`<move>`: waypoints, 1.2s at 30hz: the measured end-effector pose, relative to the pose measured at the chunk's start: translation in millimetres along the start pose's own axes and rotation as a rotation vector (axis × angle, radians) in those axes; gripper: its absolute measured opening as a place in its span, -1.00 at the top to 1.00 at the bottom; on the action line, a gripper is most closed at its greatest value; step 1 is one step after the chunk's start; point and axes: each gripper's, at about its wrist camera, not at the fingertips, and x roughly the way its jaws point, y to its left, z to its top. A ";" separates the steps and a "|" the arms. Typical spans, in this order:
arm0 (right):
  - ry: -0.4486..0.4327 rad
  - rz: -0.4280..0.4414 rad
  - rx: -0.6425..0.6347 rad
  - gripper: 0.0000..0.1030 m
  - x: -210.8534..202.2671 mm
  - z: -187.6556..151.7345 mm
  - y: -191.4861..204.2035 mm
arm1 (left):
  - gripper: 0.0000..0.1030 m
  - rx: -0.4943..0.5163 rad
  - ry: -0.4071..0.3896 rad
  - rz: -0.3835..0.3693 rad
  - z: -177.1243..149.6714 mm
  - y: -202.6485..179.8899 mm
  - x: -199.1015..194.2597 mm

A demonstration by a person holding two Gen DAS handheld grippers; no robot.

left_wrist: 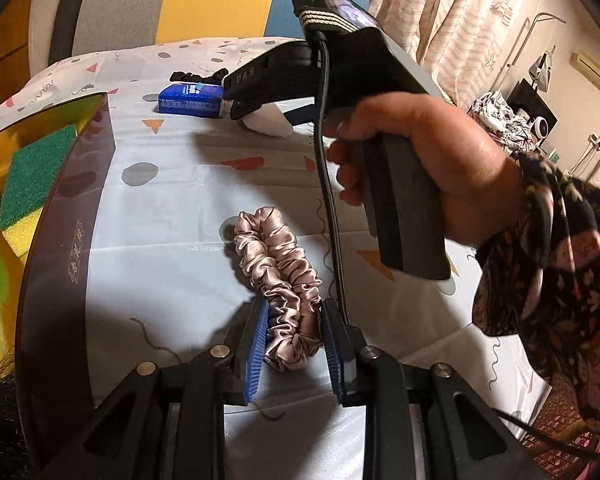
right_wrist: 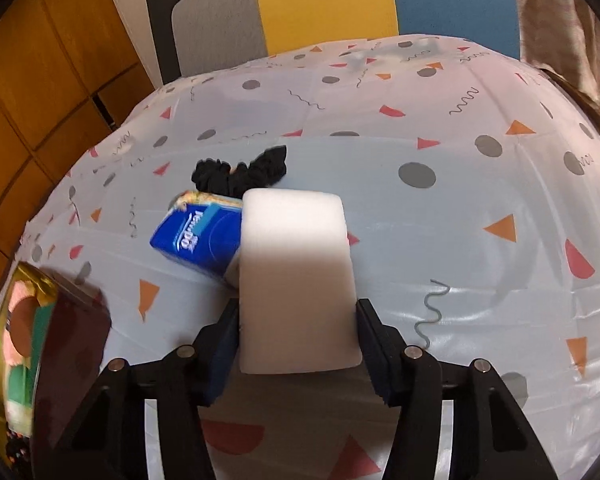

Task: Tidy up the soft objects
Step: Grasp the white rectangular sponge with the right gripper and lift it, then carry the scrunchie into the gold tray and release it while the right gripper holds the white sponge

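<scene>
Both grippers are mid-pickup, the left gripper (left_wrist: 294, 344) clamped on the pink scrunchie (left_wrist: 280, 276), the right gripper (right_wrist: 298, 344) half-open hugging the white sponge (right_wrist: 296, 280), which needs lifting toward the box (left_wrist: 66, 216) at the table's left edge

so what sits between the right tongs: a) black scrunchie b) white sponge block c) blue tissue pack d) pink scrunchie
b, the white sponge block sits between the right tongs, while the blue tissue pack and black scrunchie lie on the cloth beyond it.
</scene>
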 end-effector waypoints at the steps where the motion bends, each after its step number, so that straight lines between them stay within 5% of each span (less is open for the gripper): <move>1: -0.007 0.005 -0.003 -0.10 -2.9 -2.6 0.1 | 0.50 0.000 -0.001 0.000 0.1 0.1 -0.1; 20: -0.099 0.033 0.069 -0.09 -131.7 -105.5 -27.0 | 0.56 0.010 -0.017 -0.019 -11.1 -8.8 -21.8; 36: -0.150 0.116 0.106 -0.09 -149.8 -99.5 -26.1 | 0.74 -0.020 -0.051 -0.084 -11.5 -11.1 -66.1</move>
